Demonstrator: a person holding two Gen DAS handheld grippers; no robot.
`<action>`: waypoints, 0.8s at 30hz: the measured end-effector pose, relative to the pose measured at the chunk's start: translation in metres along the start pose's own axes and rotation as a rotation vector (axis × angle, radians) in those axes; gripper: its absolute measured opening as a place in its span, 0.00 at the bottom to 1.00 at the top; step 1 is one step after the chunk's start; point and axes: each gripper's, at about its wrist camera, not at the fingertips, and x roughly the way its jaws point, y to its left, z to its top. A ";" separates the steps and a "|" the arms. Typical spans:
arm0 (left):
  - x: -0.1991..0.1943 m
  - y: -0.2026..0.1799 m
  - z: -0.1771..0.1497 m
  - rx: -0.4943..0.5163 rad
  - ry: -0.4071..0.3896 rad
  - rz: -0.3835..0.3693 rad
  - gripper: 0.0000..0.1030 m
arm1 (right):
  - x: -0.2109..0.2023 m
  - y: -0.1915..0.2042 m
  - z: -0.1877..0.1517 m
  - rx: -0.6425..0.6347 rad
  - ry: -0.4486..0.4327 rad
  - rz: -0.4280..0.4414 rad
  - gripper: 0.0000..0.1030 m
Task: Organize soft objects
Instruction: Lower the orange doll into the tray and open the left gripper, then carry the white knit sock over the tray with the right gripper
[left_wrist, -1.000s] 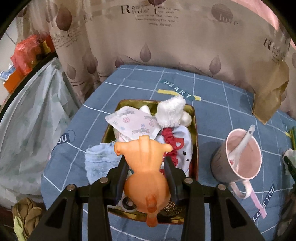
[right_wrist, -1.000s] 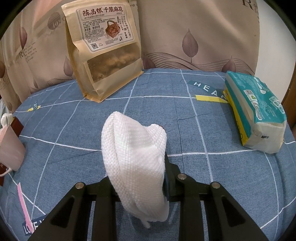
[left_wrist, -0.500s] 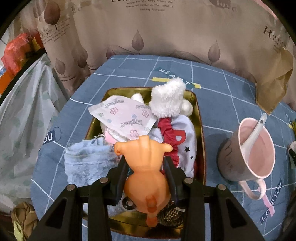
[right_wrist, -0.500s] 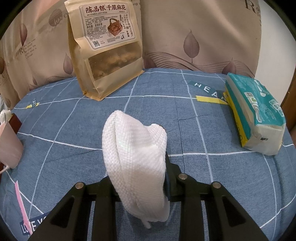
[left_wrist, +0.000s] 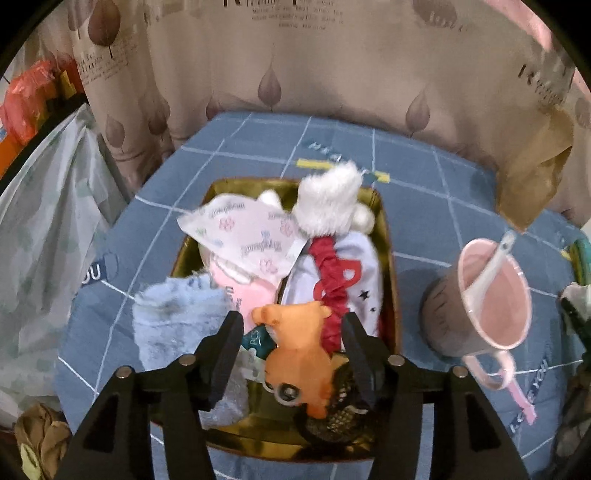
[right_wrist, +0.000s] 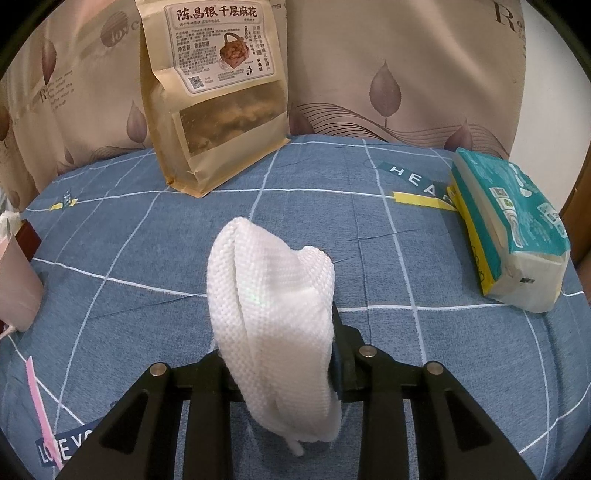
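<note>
Left gripper (left_wrist: 291, 325): jaws opening, pads clear of the orange rubber toy (left_wrist: 299, 354), which sits between them, loose, lying in the near end of the gold tray (left_wrist: 389, 258). Toy rests on top of the pile, near a dark mesh item, too dim to identify.

Tray also holds a white plush toy (left_wrist: 328, 203) at the far end, a floral-print tissue pack (left_wrist: 247, 236) left of it, a red scrunchie (left_wrist: 332, 280) over white printed fabric, and a light blue fuzzy cloth (left_wrist: 177, 317) draped over the left rim.

Pink mug (left_wrist: 491, 295) with white spoon (left_wrist: 487, 266) stands right of the tray on the blue checked tablecloth (left_wrist: 424, 184).

Right gripper (right_wrist: 280, 332): clamped on a white knit cloth (right_wrist: 269, 306), held above the tablecloth. Kraft snack pouch (right_wrist: 218, 92) leans on the curtain behind; teal tissue pack (right_wrist: 513, 229) lies to the right.
</note>
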 end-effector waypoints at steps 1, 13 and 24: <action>-0.006 0.000 0.001 0.000 -0.009 -0.002 0.55 | 0.000 0.000 0.000 -0.001 0.000 -0.002 0.27; -0.078 0.007 -0.012 0.021 -0.253 0.151 0.58 | 0.001 0.005 0.000 -0.024 0.007 -0.022 0.27; -0.062 0.013 -0.044 0.030 -0.259 0.171 0.58 | -0.011 0.020 0.007 -0.056 -0.006 -0.060 0.22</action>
